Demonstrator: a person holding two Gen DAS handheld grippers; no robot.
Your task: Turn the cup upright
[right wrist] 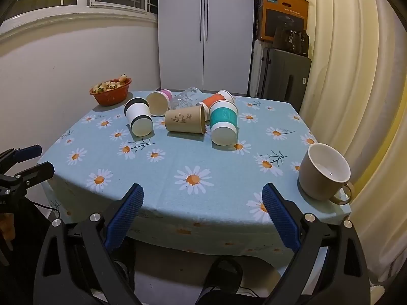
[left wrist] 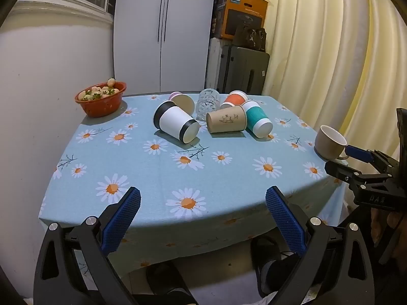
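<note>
Both grippers (left wrist: 203, 198) (right wrist: 203, 195) hover spread-fingered at the table (right wrist: 165, 178) edge.

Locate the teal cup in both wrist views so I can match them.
Left wrist view: teal cup lies on its side, right of centre, beside the brown paper cup.
Right wrist view: teal cup lies near centre, right of the same brown paper cup.
Shared landmark: red bowl.

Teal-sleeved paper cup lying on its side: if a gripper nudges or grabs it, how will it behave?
The teal-sleeved cup lies on its side on the tablecloth, so a nudge would probably roll it in a curve, given its taper. It looks like thin paper: likely light and easy to crush. It seems to rest against the brown cup, so pushing may shift both.
</note>
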